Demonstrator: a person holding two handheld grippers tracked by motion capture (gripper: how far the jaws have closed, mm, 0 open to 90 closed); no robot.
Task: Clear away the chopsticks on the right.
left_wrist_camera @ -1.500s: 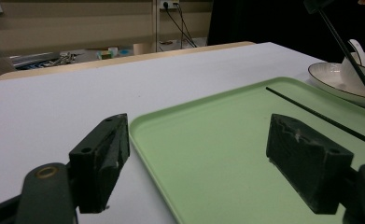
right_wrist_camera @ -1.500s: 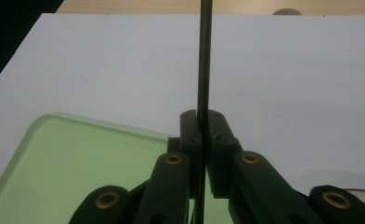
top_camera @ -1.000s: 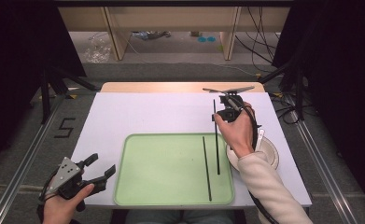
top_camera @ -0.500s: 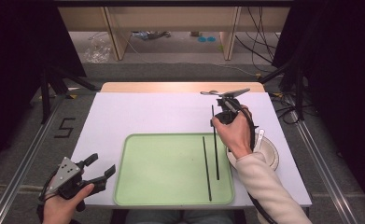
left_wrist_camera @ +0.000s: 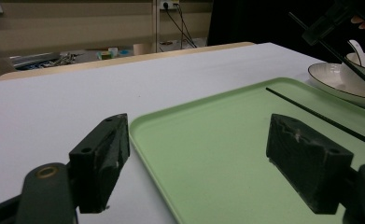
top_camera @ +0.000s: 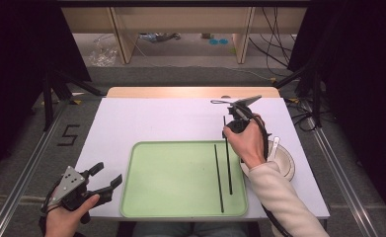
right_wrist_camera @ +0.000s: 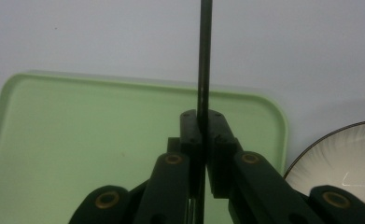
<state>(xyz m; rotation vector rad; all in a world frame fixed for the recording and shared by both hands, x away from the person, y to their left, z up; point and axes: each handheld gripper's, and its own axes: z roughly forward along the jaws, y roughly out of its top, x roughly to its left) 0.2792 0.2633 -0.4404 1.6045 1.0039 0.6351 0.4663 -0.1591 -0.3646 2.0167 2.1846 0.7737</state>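
My right gripper [top_camera: 227,129] points down over the right part of the green tray [top_camera: 171,197], shut on a black chopstick [top_camera: 228,168] that slants down toward the tray. In the right gripper view the chopstick [right_wrist_camera: 203,65] runs straight up out of the closed right gripper [right_wrist_camera: 202,116]. A second black chopstick [top_camera: 218,177] lies flat on the tray just left of the held one. My left gripper [top_camera: 108,173] is open and holds nothing, at the table's near left corner beside the tray. In the left gripper view, the tray [left_wrist_camera: 217,140] shows beyond the open left gripper [left_wrist_camera: 199,140].
A white plate [top_camera: 288,165] with a bowl and a white spoon [top_camera: 274,145] sits right of the tray, close under my right forearm. The white table top [top_camera: 156,118] stretches behind the tray. Cables and shelf legs stand on the floor beyond the far edge.
My right hand has drifted slightly toward the near side, and the held chopstick's lower end reaches further along the tray. The left gripper has not moved.
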